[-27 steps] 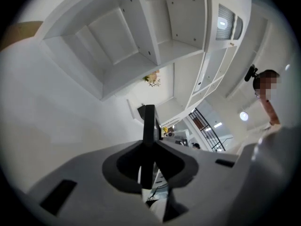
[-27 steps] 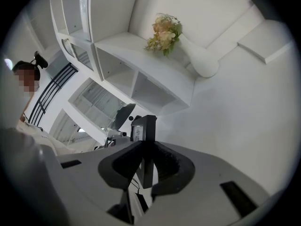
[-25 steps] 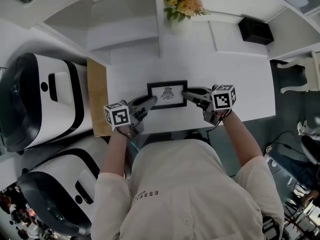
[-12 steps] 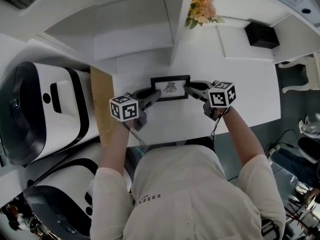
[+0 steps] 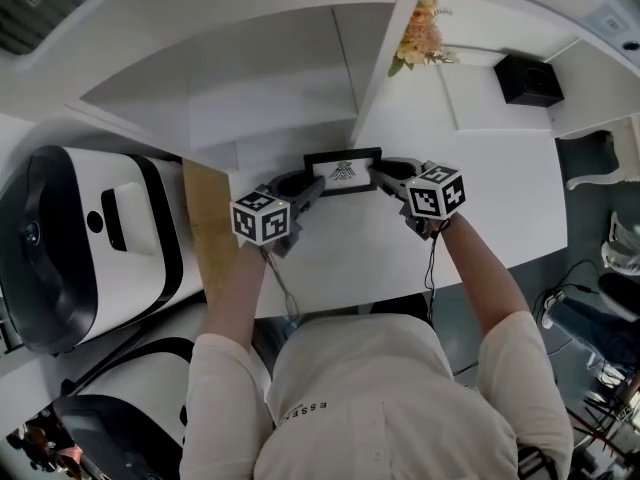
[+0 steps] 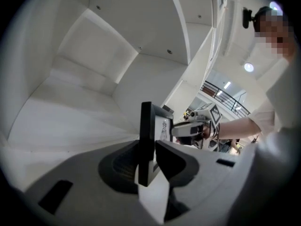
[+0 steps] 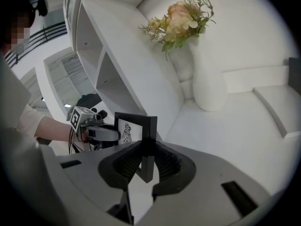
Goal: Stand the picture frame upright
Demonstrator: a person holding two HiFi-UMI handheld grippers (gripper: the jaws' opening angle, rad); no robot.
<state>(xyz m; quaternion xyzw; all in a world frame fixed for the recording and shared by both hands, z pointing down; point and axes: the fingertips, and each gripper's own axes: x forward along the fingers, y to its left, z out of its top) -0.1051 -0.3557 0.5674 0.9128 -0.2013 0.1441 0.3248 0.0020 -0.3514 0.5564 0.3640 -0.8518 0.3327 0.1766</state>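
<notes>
Picture frame, black-rimmed with a small dark drawing (image 5: 342, 171), stands upright at the back of the white counter (image 5: 490, 218), close to the white shelf divider (image 5: 375, 78). The left tool (image 5: 314, 188) pinches its left edge, though its jaws have just been opening a little around the rim. The right tool (image 5: 386, 174) pinches the right edge between its ribbed pads.

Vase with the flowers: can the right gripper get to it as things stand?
Probably not yet. The right gripper is shut on the picture frame, so it is not free. The path itself looks open: only bare white desk lies between it and the vase.
</notes>
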